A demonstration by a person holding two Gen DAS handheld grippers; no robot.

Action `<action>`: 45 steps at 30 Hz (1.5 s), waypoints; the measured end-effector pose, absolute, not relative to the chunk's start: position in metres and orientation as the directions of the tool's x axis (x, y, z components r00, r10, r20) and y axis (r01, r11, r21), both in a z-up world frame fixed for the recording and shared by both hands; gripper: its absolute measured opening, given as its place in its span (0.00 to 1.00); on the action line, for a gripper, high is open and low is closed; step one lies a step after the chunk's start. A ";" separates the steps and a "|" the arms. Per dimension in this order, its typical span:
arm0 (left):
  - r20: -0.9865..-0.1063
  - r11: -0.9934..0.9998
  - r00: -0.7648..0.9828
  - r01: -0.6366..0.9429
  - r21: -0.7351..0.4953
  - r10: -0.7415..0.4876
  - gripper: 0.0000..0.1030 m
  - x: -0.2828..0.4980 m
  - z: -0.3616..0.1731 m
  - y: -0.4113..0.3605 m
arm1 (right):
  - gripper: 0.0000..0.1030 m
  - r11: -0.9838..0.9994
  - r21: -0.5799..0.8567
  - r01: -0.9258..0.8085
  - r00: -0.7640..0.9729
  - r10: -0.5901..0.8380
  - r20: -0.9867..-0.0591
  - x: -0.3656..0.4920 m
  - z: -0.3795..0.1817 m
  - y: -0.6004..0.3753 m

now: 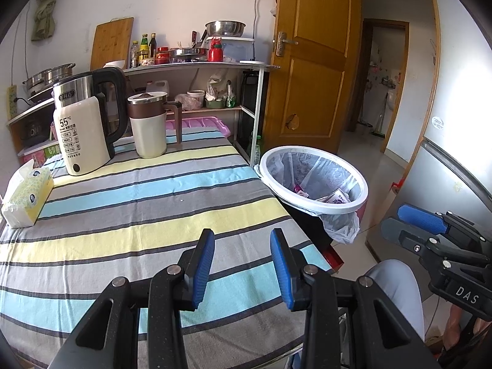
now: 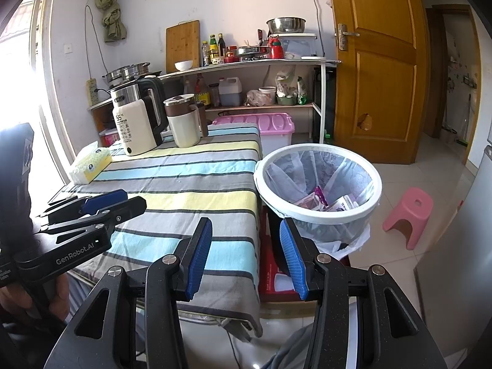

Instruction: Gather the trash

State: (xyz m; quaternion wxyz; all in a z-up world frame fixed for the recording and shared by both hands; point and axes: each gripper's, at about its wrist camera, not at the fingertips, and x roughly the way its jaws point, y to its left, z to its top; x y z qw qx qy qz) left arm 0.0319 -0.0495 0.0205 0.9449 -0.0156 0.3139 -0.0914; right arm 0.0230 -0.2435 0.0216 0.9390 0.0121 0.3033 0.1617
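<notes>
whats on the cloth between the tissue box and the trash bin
Nothing: between the tissue box and the trash bin only bare striped tablecloth shows, in both wrist views. The kettle and mug stand farther back.

Wooden door, tiled floor, perhaps sunlit.

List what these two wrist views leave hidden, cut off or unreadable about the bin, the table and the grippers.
- Trash bin: its body is hidden by the liner and rim; the wrappers' print is too small in both views.
- Table: its near edge is covered by the left gripper.
- Right gripper: it covers part of the red box.
- Kettle: its small label text is unreadable.
</notes>
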 end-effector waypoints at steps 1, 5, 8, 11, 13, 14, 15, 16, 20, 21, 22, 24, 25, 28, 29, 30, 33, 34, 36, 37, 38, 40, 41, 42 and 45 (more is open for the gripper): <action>-0.590 0.983 0.786 0.164 -0.086 -0.183 0.37 0.032 0.021 -0.050 | 0.46 0.947 0.121 -0.297 0.764 0.311 -0.566 0.023 0.022 -0.243; -0.590 0.982 0.786 0.165 -0.087 -0.184 0.37 0.031 0.021 -0.050 | 0.46 0.947 0.120 -0.297 0.764 0.311 -0.565 0.023 0.021 -0.244; -0.589 0.982 0.787 0.166 -0.085 -0.184 0.37 0.031 0.021 -0.050 | 0.46 0.947 0.121 -0.296 0.764 0.311 -0.566 0.023 0.021 -0.244; -0.588 0.982 0.787 0.168 -0.085 -0.185 0.37 0.030 0.022 -0.051 | 0.46 0.948 0.121 -0.295 0.764 0.310 -0.565 0.023 0.021 -0.244; -0.589 0.982 0.787 0.167 -0.083 -0.184 0.37 0.030 0.022 -0.051 | 0.46 0.948 0.120 -0.295 0.765 0.310 -0.565 0.023 0.021 -0.244; -0.589 0.982 0.786 0.168 -0.084 -0.185 0.37 0.030 0.022 -0.051 | 0.46 0.948 0.120 -0.296 0.765 0.310 -0.565 0.023 0.021 -0.244; -0.589 0.982 0.786 0.168 -0.084 -0.185 0.37 0.029 0.022 -0.052 | 0.46 0.948 0.120 -0.296 0.765 0.310 -0.564 0.023 0.021 -0.244; -0.590 0.982 0.786 0.168 -0.083 -0.185 0.37 0.029 0.022 -0.052 | 0.46 0.948 0.120 -0.296 0.765 0.311 -0.565 0.023 0.021 -0.244; -0.588 0.982 0.788 0.170 -0.080 -0.184 0.37 0.027 0.023 -0.053 | 0.46 0.948 0.120 -0.295 0.765 0.310 -0.564 0.023 0.021 -0.244; -0.587 0.982 0.788 0.170 -0.079 -0.184 0.37 0.027 0.023 -0.053 | 0.46 0.948 0.120 -0.295 0.766 0.310 -0.564 0.023 0.021 -0.244; -0.587 0.982 0.789 0.170 -0.078 -0.183 0.37 0.027 0.023 -0.053 | 0.46 0.948 0.120 -0.295 0.765 0.310 -0.564 0.023 0.021 -0.244; -0.587 0.982 0.789 0.170 -0.076 -0.182 0.37 0.027 0.023 -0.054 | 0.46 0.948 0.120 -0.296 0.765 0.311 -0.564 0.023 0.021 -0.244; -0.587 0.983 0.789 0.170 -0.076 -0.182 0.37 0.027 0.023 -0.054 | 0.46 0.948 0.120 -0.296 0.765 0.311 -0.564 0.023 0.021 -0.244; -0.587 0.983 0.789 0.168 -0.075 -0.180 0.37 0.027 0.023 -0.054 | 0.46 0.948 0.120 -0.296 0.765 0.310 -0.564 0.023 0.021 -0.244; -0.587 0.983 0.789 0.168 -0.074 -0.179 0.37 0.026 0.023 -0.054 | 0.46 0.948 0.120 -0.296 0.765 0.310 -0.564 0.022 0.021 -0.244; -0.587 0.983 0.789 0.168 -0.074 -0.180 0.37 0.026 0.023 -0.054 | 0.46 0.948 0.120 -0.296 0.765 0.311 -0.564 0.022 0.021 -0.244; -0.588 0.983 0.788 0.168 -0.076 -0.180 0.37 0.026 0.023 -0.054 | 0.46 0.948 0.120 -0.295 0.765 0.310 -0.565 0.022 0.021 -0.244; -0.588 0.983 0.788 0.167 -0.076 -0.179 0.37 0.026 0.023 -0.054 | 0.46 0.948 0.121 -0.294 0.765 0.310 -0.565 0.022 0.022 -0.243; -0.588 0.983 0.788 0.169 -0.079 -0.182 0.37 0.026 0.023 -0.053 | 0.46 0.948 0.120 -0.295 0.765 0.309 -0.564 0.022 0.022 -0.243; -0.588 0.981 0.787 0.173 -0.083 -0.188 0.37 0.026 0.023 -0.053 | 0.46 0.948 0.120 -0.295 0.765 0.310 -0.565 0.022 0.022 -0.243; -0.588 0.981 0.786 0.174 -0.083 -0.189 0.37 0.025 0.023 -0.054 | 0.46 0.948 0.120 -0.294 0.765 0.309 -0.565 0.022 0.021 -0.243; -0.590 0.982 0.787 0.173 -0.073 -0.183 0.37 0.025 0.022 -0.055 | 0.46 0.948 0.121 -0.294 0.764 0.309 -0.566 0.022 0.021 -0.243; -0.590 0.982 0.787 0.173 -0.069 -0.180 0.37 0.025 0.022 -0.055 | 0.46 0.948 0.121 -0.294 0.763 0.309 -0.567 0.022 0.021 -0.243; -0.591 0.983 0.787 0.173 -0.065 -0.177 0.37 0.024 0.021 -0.056 | 0.46 0.948 0.121 -0.294 0.763 0.309 -0.568 0.021 0.021 -0.243; -0.593 0.983 0.787 0.173 -0.055 -0.171 0.37 0.025 0.021 -0.057 | 0.46 0.948 0.123 -0.293 0.762 0.309 -0.568 0.021 0.022 -0.242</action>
